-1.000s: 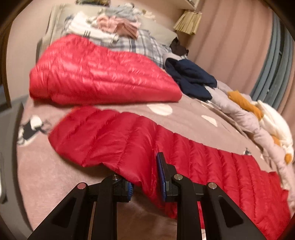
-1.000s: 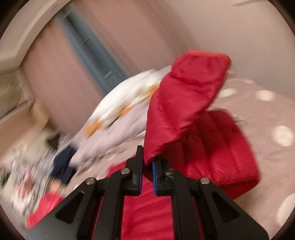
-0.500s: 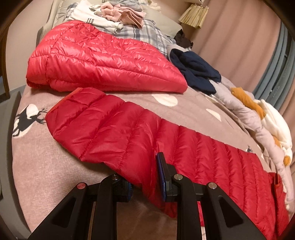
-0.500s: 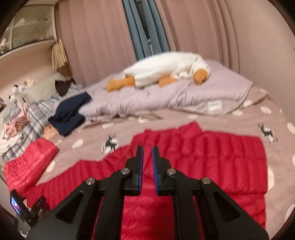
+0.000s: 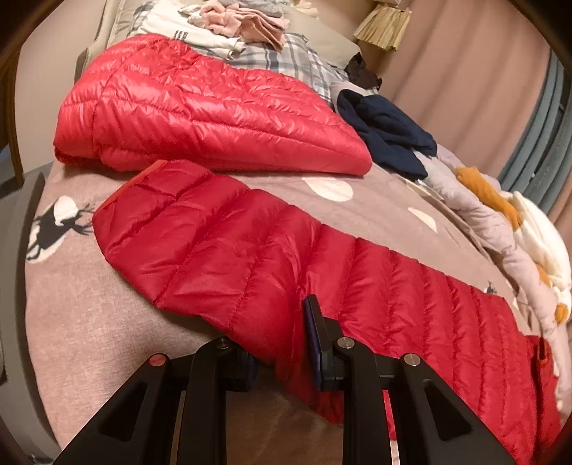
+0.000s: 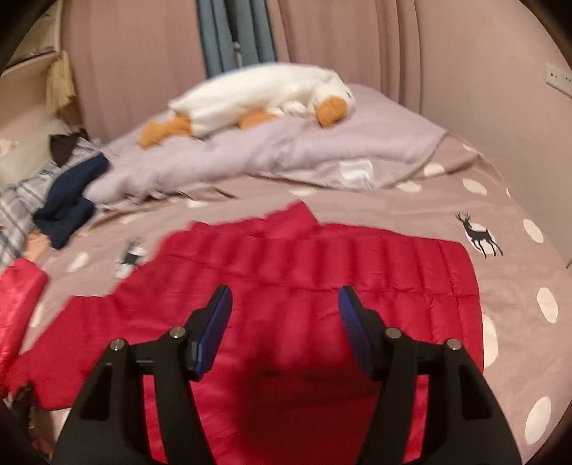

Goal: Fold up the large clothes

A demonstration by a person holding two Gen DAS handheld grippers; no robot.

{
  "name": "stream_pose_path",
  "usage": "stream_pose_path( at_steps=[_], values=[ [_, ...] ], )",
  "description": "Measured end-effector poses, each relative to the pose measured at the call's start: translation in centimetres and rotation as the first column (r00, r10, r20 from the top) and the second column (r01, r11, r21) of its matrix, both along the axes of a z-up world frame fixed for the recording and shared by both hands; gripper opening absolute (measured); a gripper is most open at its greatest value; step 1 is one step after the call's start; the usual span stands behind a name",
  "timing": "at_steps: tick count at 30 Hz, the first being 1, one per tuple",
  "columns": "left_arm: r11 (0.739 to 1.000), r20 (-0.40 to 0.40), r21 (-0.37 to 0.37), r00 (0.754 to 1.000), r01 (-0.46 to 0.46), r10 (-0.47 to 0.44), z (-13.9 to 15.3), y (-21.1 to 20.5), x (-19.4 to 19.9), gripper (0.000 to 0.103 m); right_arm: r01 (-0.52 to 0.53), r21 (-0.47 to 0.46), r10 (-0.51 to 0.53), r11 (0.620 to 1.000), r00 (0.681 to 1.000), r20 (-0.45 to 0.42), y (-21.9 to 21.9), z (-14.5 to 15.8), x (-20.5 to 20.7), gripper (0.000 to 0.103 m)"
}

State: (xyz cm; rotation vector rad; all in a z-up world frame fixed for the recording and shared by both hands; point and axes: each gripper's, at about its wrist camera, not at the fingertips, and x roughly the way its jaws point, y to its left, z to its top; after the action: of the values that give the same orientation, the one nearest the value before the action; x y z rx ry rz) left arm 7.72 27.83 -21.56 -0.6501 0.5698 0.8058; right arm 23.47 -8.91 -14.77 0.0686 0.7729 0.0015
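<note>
A red quilted down jacket (image 6: 321,272) lies spread on the bed, its body flat in the right wrist view. One long sleeve (image 5: 228,246) stretches across the left wrist view. My left gripper (image 5: 286,343) is shut on the near edge of that sleeve, with red fabric pinched between its pads. My right gripper (image 6: 286,322) hovers over the jacket's body; its jaws are opening, with nothing between them. A second red down jacket (image 5: 200,107) lies folded further back on the bed.
The bed has a mauve cover (image 6: 514,286) with white dots and deer. A lilac duvet (image 6: 286,150) carries a white plush goose (image 6: 257,96). A navy garment (image 5: 386,132) and a pile of clothes (image 5: 228,25) lie near the pillows. Curtains (image 6: 236,35) hang behind.
My right gripper let go of the lifted jacket part, which now lies flat, then moved down over the jacket and spread its jaws. The left gripper kept its hold on the sleeve.
</note>
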Motion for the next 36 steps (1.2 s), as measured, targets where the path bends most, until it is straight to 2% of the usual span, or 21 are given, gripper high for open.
stream_pose_path(
  at_steps=[5,7,9,12,16,19,20,24,26,27,29,33,34,36],
  values=[
    [0.999,-0.046,0.046,0.999,-0.004,0.006,0.4,-0.5,0.5,0.023,0.052,-0.026,-0.055,0.998,0.989,-0.14,-0.7,-6.2,2.9,0.056],
    [0.998,-0.07,0.068,0.997,-0.009,0.014,0.6,-0.8,0.8,0.023,0.021,-0.107,-0.034,0.994,0.992,-0.119,0.8,-6.5,1.8,0.055],
    [0.995,-0.089,0.099,0.996,-0.013,0.022,0.9,-1.2,1.1,0.023,-0.069,-0.189,0.046,0.98,0.991,-0.124,2.9,-6.0,0.8,0.05],
    [0.989,-0.117,0.149,0.992,-0.017,0.035,1.5,-1.9,1.5,0.023,-0.14,-0.208,0.116,0.968,0.986,-0.121,4.2,-4.2,-1.2,0.04],
    [0.985,-0.084,0.163,0.995,-0.048,0.062,2.5,-2.3,1.2,0.023,-0.183,-0.165,0.181,0.969,0.983,-0.023,3.7,0.2,-4.8,0.043],
    [0.984,-0.066,0.163,0.995,-0.068,0.08,3.4,-2.6,0.8,0.023,-0.188,-0.212,0.204,0.959,0.977,0.056,2.8,3.6,-7.1,0.044],
    [0.983,-0.06,0.169,0.995,-0.072,0.083,3.7,-2.8,0.8,0.023,-0.174,-0.227,0.196,0.958,0.977,0.079,2.1,4.4,-7.6,0.046],
    [0.975,-0.052,0.208,0.994,-0.08,0.093,5.2,-4.0,0.6,0.023,-0.078,-0.231,0.115,0.97,0.982,0.147,-2.2,6.3,-9.2,0.061],
    [0.968,-0.04,0.236,0.995,-0.083,0.095,6.1,-4.7,0.4,0.023,0.004,-0.194,0.028,0.981,0.986,0.163,-5.1,6.0,-9.3,0.062],
    [0.964,-0.032,0.253,0.996,-0.078,0.089,6.6,-5.1,0.4,0.023,0.076,-0.156,-0.049,0.985,0.984,0.17,-7.1,5.4,-9.1,0.062],
    [0.957,-0.025,0.286,0.998,-0.053,0.062,7.7,-6.0,0.3,0.023,0.154,-0.096,-0.137,0.983,0.977,0.165,-9.6,4.3,-9.0,0.062],
    [0.916,-0.045,0.402,0.999,-0.008,0.029,9.2,-8.3,0.6,0.023,0.205,0.051,-0.208,0.977,0.975,0.081,-13.9,0.3,-7.8,0.06],
    [0.898,-0.044,0.439,0.999,0.01,0.01,9.5,-9.3,0.7,0.023,0.221,0.065,-0.225,0.973,0.972,0.064,-14.6,-0.8,-7.6,0.059],
    [0.888,-0.053,0.458,0.998,0.039,-0.017,9.4,-10.1,1.0,0.023,0.21,0.019,-0.21,0.977,0.978,0.002,-14.9,-2.9,-6.8,0.057]
  ],
)
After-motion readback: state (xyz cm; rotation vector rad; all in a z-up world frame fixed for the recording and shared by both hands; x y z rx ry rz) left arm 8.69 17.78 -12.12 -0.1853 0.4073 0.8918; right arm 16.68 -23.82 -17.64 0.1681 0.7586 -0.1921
